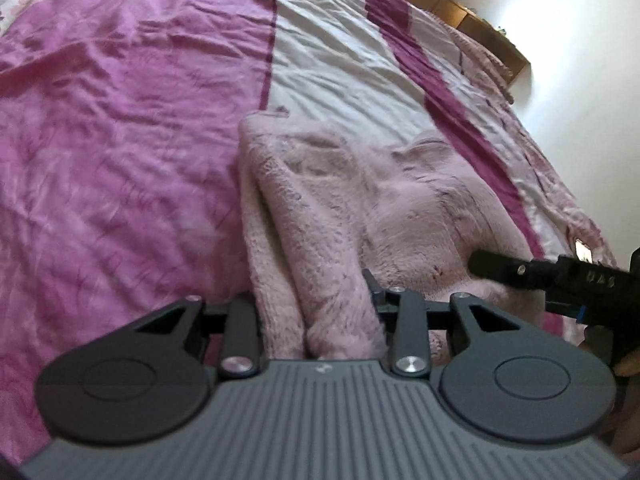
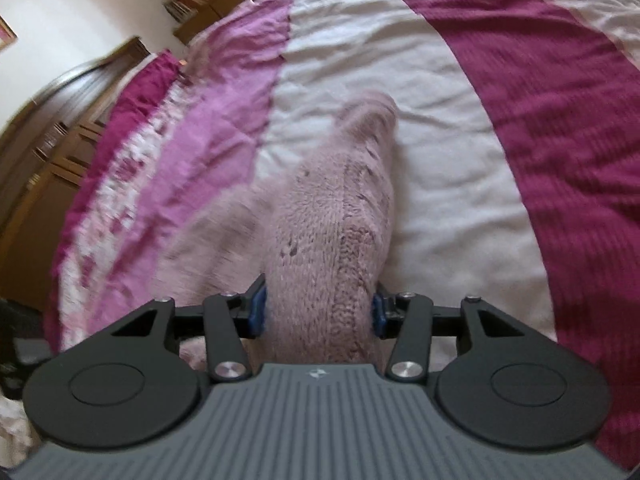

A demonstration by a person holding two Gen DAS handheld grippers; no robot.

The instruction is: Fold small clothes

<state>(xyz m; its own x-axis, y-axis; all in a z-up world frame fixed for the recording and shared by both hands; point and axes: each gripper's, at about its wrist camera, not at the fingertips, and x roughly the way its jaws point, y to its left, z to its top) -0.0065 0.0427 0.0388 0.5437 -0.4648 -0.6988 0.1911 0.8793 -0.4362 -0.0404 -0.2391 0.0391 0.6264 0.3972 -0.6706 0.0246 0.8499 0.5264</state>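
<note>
A: Where's the garment?
B: Pink fuzzy knit [image 1: 360, 208] on the bed [image 1: 120, 160], centre frame. Left claw [image 1: 316, 312] clenched on a bunched fold; right claw [image 2: 320, 312] grasping another thick roll, blue pads [image 2: 258, 312] pressing it.
A: Risks?
B: Thick pile w/ a partial grip could slip out mid-fold, or the fold lands crooked. Right view's blurred.

A fleecy garment [image 1: 360, 200] lies on the bed [image 1: 120, 160], stretching ahead of the left tongs [image 1: 316, 304], a fold of it between their fingers. The right tongs [image 2: 318, 310] sit just right of the left ones, another bunched part between them. A wooden headboard [image 1: 472, 16] stands far ahead, beyond the bed's edge.
</note>
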